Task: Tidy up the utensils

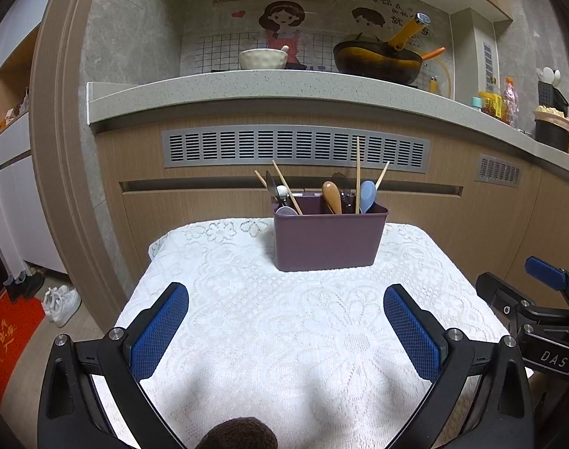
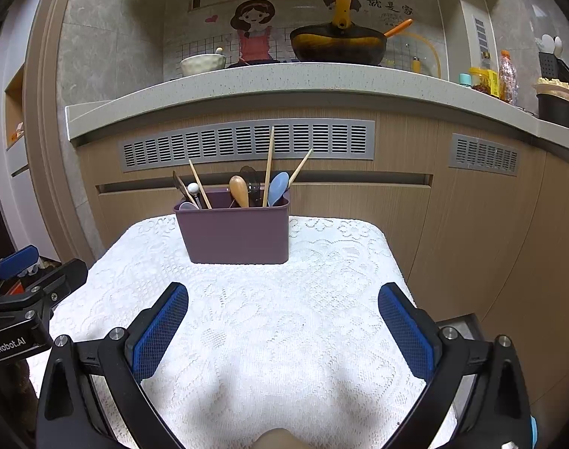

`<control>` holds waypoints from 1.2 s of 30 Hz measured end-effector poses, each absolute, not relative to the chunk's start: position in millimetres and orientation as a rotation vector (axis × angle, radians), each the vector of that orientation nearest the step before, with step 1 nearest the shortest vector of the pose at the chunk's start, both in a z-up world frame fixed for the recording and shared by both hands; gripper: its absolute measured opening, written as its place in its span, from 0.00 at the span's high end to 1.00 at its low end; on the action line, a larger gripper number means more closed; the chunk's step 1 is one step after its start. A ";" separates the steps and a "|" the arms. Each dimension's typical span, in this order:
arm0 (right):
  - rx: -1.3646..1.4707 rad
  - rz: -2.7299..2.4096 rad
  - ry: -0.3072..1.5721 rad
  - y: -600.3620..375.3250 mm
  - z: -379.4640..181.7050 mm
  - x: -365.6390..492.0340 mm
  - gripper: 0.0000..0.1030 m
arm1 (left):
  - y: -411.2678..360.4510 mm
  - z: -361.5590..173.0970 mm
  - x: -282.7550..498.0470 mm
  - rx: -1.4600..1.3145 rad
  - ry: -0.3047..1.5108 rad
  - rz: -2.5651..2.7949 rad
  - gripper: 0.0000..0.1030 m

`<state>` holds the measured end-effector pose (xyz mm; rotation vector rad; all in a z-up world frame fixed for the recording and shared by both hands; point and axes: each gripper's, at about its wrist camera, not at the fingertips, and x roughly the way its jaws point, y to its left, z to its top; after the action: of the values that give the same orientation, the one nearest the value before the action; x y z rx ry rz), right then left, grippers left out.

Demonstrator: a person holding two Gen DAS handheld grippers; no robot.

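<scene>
A: Nearest, what do the grippers show?

B: The left gripper (image 1: 286, 299) has its blue fingers (image 1: 159, 331) spread wide with nothing between them, over the lace cloth (image 1: 284, 336). The right gripper (image 2: 282, 297) is the same: fingers (image 2: 406, 331) apart, holding nothing.

A: Do they touch each other?

B: No. They sit side by side, apart, both facing the far end of the bench (image 2: 363, 239).

A: And the utensils?

B: All in the caddy (image 1: 327, 241), a purple bin standing upright near the far edge of the cloth. A wooden spoon (image 1: 332, 196), a blue spoon (image 1: 367, 195) and chopsticks (image 1: 358, 174) stick up on its right side; more chopsticks and a white-tipped piece lean on its left.

A: Behind that?

B: Cabinet fronts with a grey vent (image 1: 295, 146), then a counter (image 1: 269, 86) carrying a bowl (image 1: 262, 59) and a wok (image 1: 378, 60).
</scene>
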<state>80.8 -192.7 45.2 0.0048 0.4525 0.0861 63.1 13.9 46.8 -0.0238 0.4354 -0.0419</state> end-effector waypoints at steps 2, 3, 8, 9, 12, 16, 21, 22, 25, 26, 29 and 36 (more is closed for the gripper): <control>0.005 0.087 0.453 -193.2 45.2 81.1 0.02 | 13.7 46.3 63.0 -0.022 0.437 -0.045 0.00; 0.005 0.086 0.452 -193.2 45.1 81.0 0.02 | 13.5 46.2 62.7 -0.022 0.437 -0.046 0.00; 0.009 0.085 0.452 -193.5 45.2 80.4 0.02 | 13.9 46.4 61.7 -0.021 0.434 -0.048 0.00; 0.012 0.084 0.450 -192.8 45.8 79.3 0.02 | 14.0 46.3 61.9 -0.021 0.435 -0.047 0.00; 0.015 0.083 0.445 -191.8 47.7 77.1 0.02 | 14.3 46.3 62.1 -0.018 0.439 -0.050 0.00; 0.014 0.083 0.443 -190.4 48.5 75.1 0.02 | 14.3 46.9 62.0 -0.013 0.440 -0.055 0.00; 0.014 0.083 0.445 -190.1 48.6 75.3 0.02 | 14.3 46.9 62.5 -0.010 0.441 -0.057 0.00; 0.013 0.084 0.446 -190.3 48.8 75.4 0.02 | 14.4 46.9 62.6 -0.010 0.440 -0.057 0.00; 0.011 0.087 0.449 -190.2 48.9 74.9 0.02 | 14.4 47.2 62.6 -0.011 0.439 -0.058 0.00; 0.011 0.088 0.450 -190.2 49.0 75.1 0.02 | 14.7 46.9 62.8 -0.010 0.440 -0.059 0.00; 0.013 0.086 0.451 -189.8 49.2 75.3 0.02 | 14.2 46.5 62.5 -0.008 0.439 -0.058 0.00; 0.013 0.086 0.450 -189.6 48.8 75.1 0.02 | 12.5 47.0 62.1 0.001 0.438 -0.058 0.00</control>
<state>75.1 -189.6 48.8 0.0133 0.4504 0.0860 62.1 12.5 47.0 0.0012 0.4383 -0.0575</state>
